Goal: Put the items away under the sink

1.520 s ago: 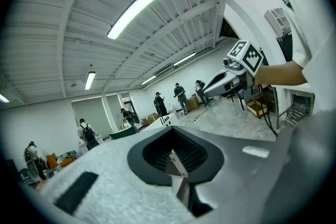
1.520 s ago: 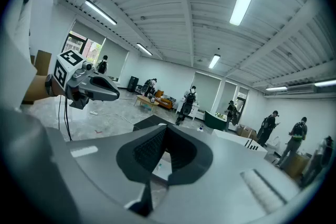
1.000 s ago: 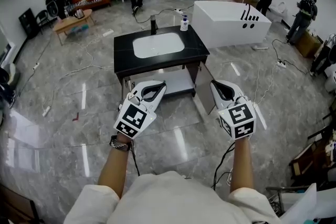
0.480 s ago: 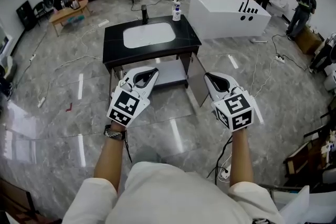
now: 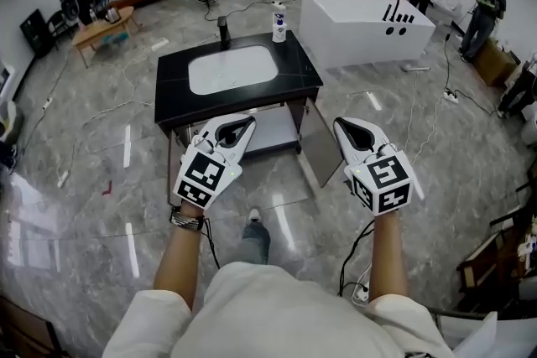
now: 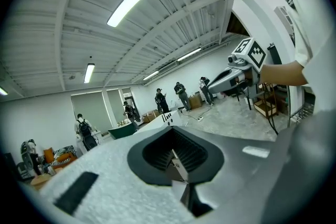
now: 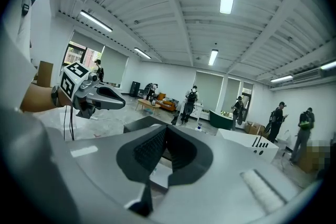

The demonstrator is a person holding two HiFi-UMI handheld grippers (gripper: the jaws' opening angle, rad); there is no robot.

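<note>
Jaws closed, empty: left gripper [image 5: 250, 123], right gripper [image 5: 340, 125].

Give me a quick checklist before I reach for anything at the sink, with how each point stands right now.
1. Left gripper empty: ok, shut on nothing.
2. Right gripper empty: ok, shut on nothing.
3. Jaws open for a grasp: not ok.
4. Cabinet door open: ok.
5. Shelf has room: ok in front; the back, cannot tell.
6. Bottle upright on the counter: ok.
</note>
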